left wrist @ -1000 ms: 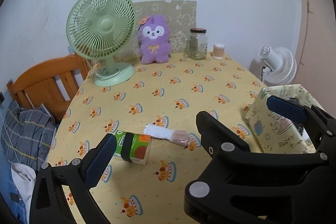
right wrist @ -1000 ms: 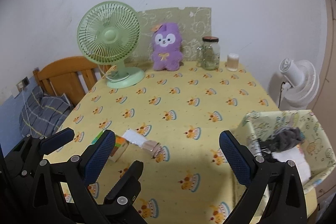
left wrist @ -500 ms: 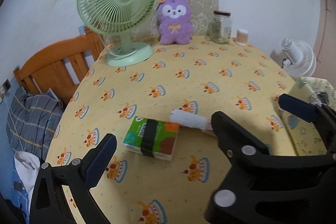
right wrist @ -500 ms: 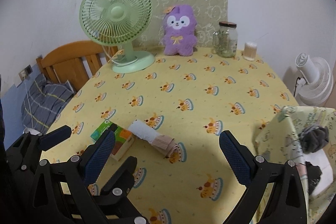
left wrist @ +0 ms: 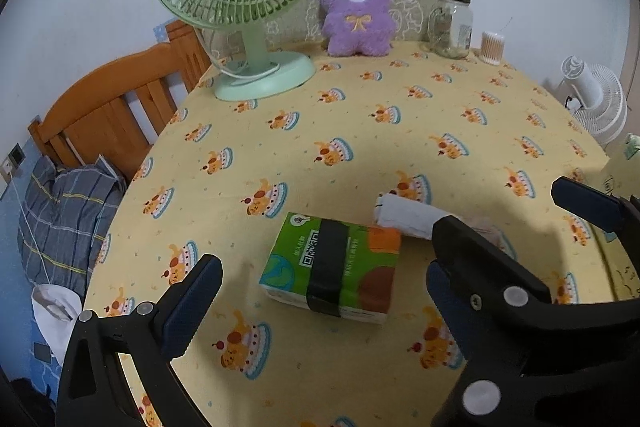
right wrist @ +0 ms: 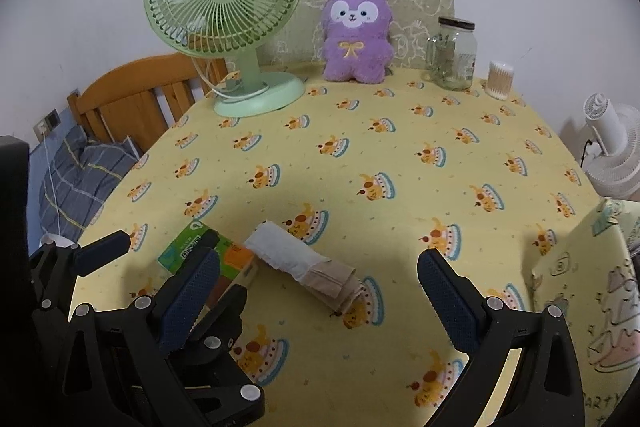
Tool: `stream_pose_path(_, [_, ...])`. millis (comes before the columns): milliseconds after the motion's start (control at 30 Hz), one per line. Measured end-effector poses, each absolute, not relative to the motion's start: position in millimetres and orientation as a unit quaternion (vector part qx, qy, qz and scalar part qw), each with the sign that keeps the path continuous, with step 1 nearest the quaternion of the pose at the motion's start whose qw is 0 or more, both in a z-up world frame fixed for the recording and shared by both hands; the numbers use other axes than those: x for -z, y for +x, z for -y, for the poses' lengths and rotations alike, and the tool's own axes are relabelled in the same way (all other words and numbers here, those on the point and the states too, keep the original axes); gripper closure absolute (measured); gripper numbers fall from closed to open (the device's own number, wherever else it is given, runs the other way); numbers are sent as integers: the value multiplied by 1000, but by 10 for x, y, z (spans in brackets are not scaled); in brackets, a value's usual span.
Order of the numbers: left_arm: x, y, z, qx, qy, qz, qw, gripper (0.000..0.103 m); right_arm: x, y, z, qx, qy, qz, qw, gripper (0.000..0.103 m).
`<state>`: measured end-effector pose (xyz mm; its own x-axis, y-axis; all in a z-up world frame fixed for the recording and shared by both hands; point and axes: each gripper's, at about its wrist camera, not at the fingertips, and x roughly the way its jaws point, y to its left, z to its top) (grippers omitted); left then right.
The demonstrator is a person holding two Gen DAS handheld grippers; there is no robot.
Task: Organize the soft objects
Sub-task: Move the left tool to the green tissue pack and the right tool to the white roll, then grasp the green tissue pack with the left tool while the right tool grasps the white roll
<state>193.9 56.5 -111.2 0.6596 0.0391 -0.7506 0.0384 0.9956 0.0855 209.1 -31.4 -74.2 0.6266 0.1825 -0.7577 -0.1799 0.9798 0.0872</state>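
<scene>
A green and orange tissue pack with a black band lies flat on the yellow tablecloth. My left gripper is open, its fingers spread either side of the pack and short of it. Just right of the pack lies a rolled white and beige cloth. My right gripper hangs open over the near end of that roll, holding nothing. One of its fingers shows in the left wrist view. A purple plush toy sits upright at the table's far edge. A printed fabric basket stands at the right.
A green desk fan stands at the back left. A glass jar and a cotton swab tub are at the back right. A wooden headboard and plaid bedding lie left of the table, a white floor fan to its right.
Both grippers have moved forward and down toward the table. The tissue pack and the roll now look larger and closer. The basket has slid toward the right edge of both views.
</scene>
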Motion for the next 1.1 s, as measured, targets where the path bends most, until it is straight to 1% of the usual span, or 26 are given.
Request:
stream_pose_path(167, [1216,2036,-584,4,42,-429,902,1,851,2193,279,-103,-2,-434,895,3])
stream_pose_path(300, [1306,2097,-587,0,40,-440,897,2,927,2244,248,-108,-6,-444,889,8])
stream_pose_path(367, [1347,2108,-575,-7,47,-442,896,4,974,2261,239,-106,-11,-448,888,10])
stream_pose_path(467, [1368,2122,-583,-1,41,-445,895,6,1039,2298,231,-109,-7,-456,883,16])
stream_pose_path(533, [1379,2136,-598,1,36,-445,895,6,1066,2328,233,-109,-3,-461,881,18])
stream_pose_path(567, [1380,2137,-607,3,33,-445,895,8,1078,2343,233,-109,-2,-463,880,18])
stream_pose_path(600, [1378,2133,-612,10,29,-445,895,14,1085,2359,238,-108,-2,-465,879,22])
stream_pose_path(700, [1371,2130,-611,25,23,-443,896,21,1132,2412,257,-93,-4,-472,877,27])
stream_pose_path(833, [1367,2124,-599,29,25,-442,896,24,1165,2432,256,-97,0,-477,874,42])
stream_pose_path(900, [1366,2118,-591,29,27,-441,897,25,1168,2432,245,-100,0,-478,873,47])
stream_pose_path(933, [1364,2119,-585,29,27,-441,897,25,1164,2426,242,-101,-1,-479,872,52])
stream_pose_path(967, [1362,2117,-576,29,30,-440,897,26,1161,2420,240,-102,-2,-479,872,55])
stream_pose_path(1033, [1359,2111,-559,26,35,-438,898,26,1151,2407,238,-103,-4,-480,871,63])
stream_pose_path(1100, [1353,2097,-539,22,41,-436,899,27,1142,2387,247,-103,-5,-479,872,66])
